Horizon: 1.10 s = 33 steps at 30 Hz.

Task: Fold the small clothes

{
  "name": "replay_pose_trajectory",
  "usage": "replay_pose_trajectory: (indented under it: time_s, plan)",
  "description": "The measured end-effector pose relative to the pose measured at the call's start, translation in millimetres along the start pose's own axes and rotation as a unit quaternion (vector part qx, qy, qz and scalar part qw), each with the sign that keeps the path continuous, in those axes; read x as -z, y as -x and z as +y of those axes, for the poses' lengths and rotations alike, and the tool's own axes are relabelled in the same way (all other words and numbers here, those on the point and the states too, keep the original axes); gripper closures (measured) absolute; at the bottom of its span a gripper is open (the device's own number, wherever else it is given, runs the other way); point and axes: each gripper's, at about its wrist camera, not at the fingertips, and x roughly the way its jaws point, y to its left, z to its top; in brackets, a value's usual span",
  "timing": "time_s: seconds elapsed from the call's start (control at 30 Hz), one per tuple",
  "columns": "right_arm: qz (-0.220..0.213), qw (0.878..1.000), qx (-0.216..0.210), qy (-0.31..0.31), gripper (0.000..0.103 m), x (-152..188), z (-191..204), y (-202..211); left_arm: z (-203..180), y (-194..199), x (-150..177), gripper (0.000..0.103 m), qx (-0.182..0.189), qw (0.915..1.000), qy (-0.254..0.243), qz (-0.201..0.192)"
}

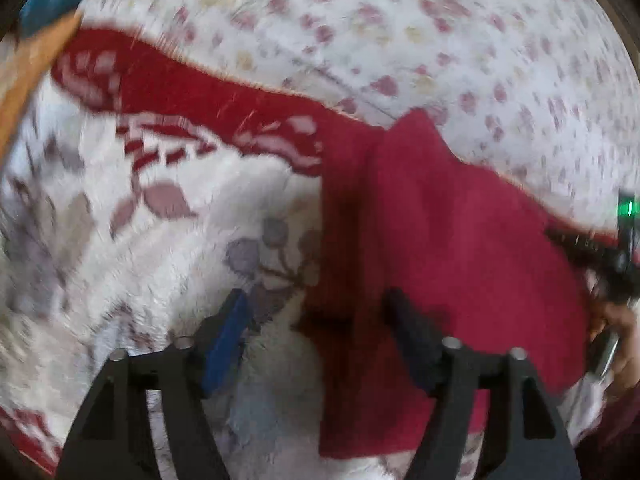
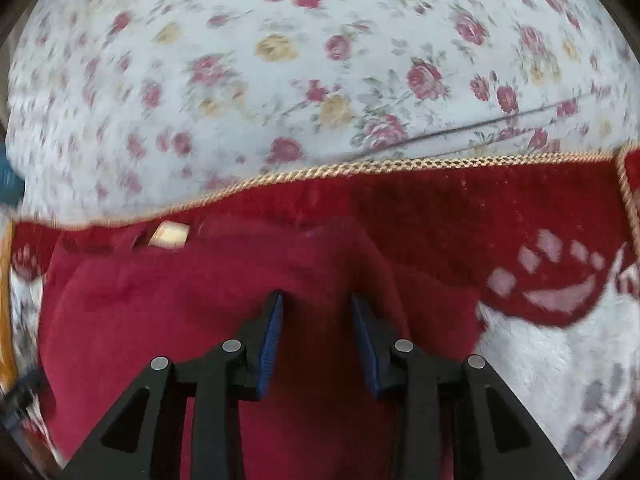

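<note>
Left wrist view: left tongs (image 1: pixel 316 320) spread wide, nothing pinched, hovering over the near left edge of a dark red garment (image 1: pixel 440 248). Blue-padded finger (image 1: pixel 226 344) over the plush white blanket (image 1: pixel 160 240), the black finger over red cloth. Garment lying flat on that blanket, one pointed corner reaching up toward the blanket's red border (image 1: pixel 192 84). Flowered bedsheet (image 1: pixel 400 20) beyond. At the far right edge, a person's hand (image 1: pixel 616 332) on the handle of the other tool. Heavy motion blur throughout.

Right wrist view: right tongs (image 2: pixel 318 300) partly spread, both blue pads clear of the cloth, nothing gripped, poised above the middle of the garment (image 2: pixel 200 300). A pale label (image 2: pixel 170 234) showing at the garment's far edge, near the gold cord trim (image 2: pixel 360 168) of the blanket. Soft ridges and hollows in the fabric around the tongs.

Handling, as a judgement: light, limp, fleecy knit; no stiffness, prone to sag and bunch when lifted, likely to cling a little to the plush pile beneath. Not fragile, not slippery. Best taken at two corners or along one hem, one layer pinched per tongs, then carried over low to keep the fold square.
</note>
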Motion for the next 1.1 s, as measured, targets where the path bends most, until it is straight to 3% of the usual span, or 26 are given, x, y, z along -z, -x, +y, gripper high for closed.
replay_pose_trajectory:
  time_s: [0.1,0.17,0.23,0.33,0.4,0.47,0.63,0.73,0.93,1.1]
  plan:
    - [-0.026,0.999,0.018,0.037,0.063,-0.9,27.2,23.6,4.4,1.9,-5.2,0.029,0.011,0.9998,0.013,0.001]
    - [-0.036,0.996,-0.030,0.080,0.052,4.3,66.1,38.7,0.0,3.5,-6.4,0.029,0.003,1.0000,0.006,-0.002]
    - [-0.026,0.989,-0.069,0.128,0.051,10.2,109.1,40.1,-4.2,3.7,-6.2,0.029,-0.006,1.0000,-0.002,-0.004]
    - [-0.004,0.973,-0.109,0.205,0.051,20.7,179.9,24.1,-4.0,2.4,-3.9,0.029,-0.002,1.0000,-0.002,0.003]
    - [0.000,0.965,-0.095,0.246,0.053,27.9,223.2,2.7,-0.8,0.7,-4.0,0.029,0.005,1.0000,0.003,0.007]
    - [0.003,0.965,-0.081,0.249,0.056,20.8,247.1,-24.6,1.4,0.9,-4.7,0.029,0.010,0.9999,0.006,0.013]
    - [0.029,0.974,-0.078,0.213,0.057,-0.5,267.2,-72.8,1.0,-1.7,-5.0,0.027,0.006,0.9998,0.009,0.016]
    - [0.030,0.975,-0.079,0.206,0.057,-6.1,265.1,-66.8,-2.2,-3.4,-6.1,0.026,0.002,0.9998,0.005,0.019]
    - [0.028,0.972,-0.135,0.188,0.054,8.5,249.7,-27.0,-2.0,-2.5,-5.7,0.026,0.002,0.9998,0.007,0.018]
    - [0.042,0.968,-0.107,0.221,0.053,20.6,269.6,-46.1,-1.8,-2.0,-4.0,0.025,-0.003,0.9999,0.004,0.015]
